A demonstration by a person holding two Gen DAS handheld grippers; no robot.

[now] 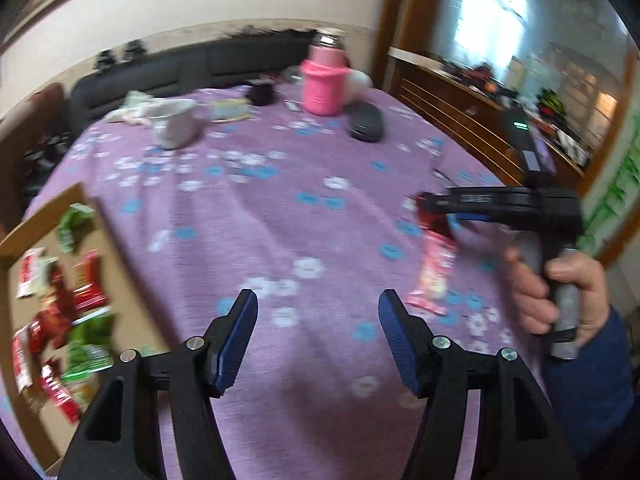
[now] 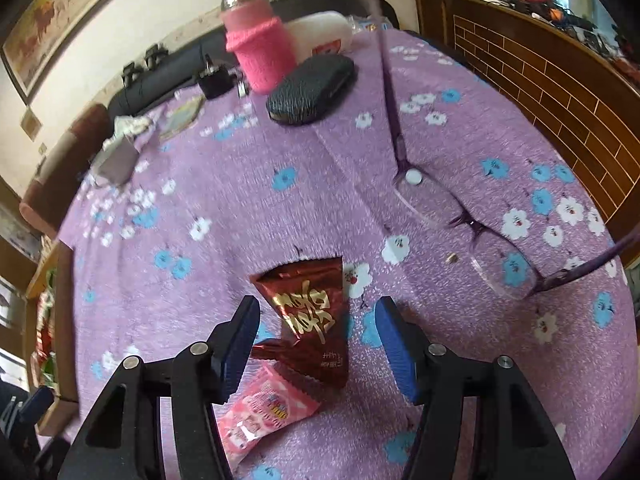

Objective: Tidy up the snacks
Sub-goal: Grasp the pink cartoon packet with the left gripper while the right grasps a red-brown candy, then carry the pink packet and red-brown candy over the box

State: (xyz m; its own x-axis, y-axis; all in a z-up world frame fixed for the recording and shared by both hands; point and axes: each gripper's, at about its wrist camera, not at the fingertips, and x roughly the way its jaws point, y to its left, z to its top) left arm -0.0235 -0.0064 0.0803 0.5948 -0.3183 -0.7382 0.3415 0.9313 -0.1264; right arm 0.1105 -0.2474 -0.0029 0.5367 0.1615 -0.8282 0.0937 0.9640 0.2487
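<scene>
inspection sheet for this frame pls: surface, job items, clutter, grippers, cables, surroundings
Surface: table under a purple flowered cloth.
Job's things: dark red snack packet and pink snack packet lie on the cloth, the red one overlapping the pink one's top; cardboard box at the table's left edge holds red and green packets.
Clutter: pink bottle, dark glasses case, glasses, metal cup, small white pill.
Grippers: left gripper open over bare cloth; right gripper open, red packet between its fingers, pads not pressing.
Cables: nothing seen.
Surroundings: dark sofa behind the table, wooden cabinet at right, framed picture on the wall.
</scene>
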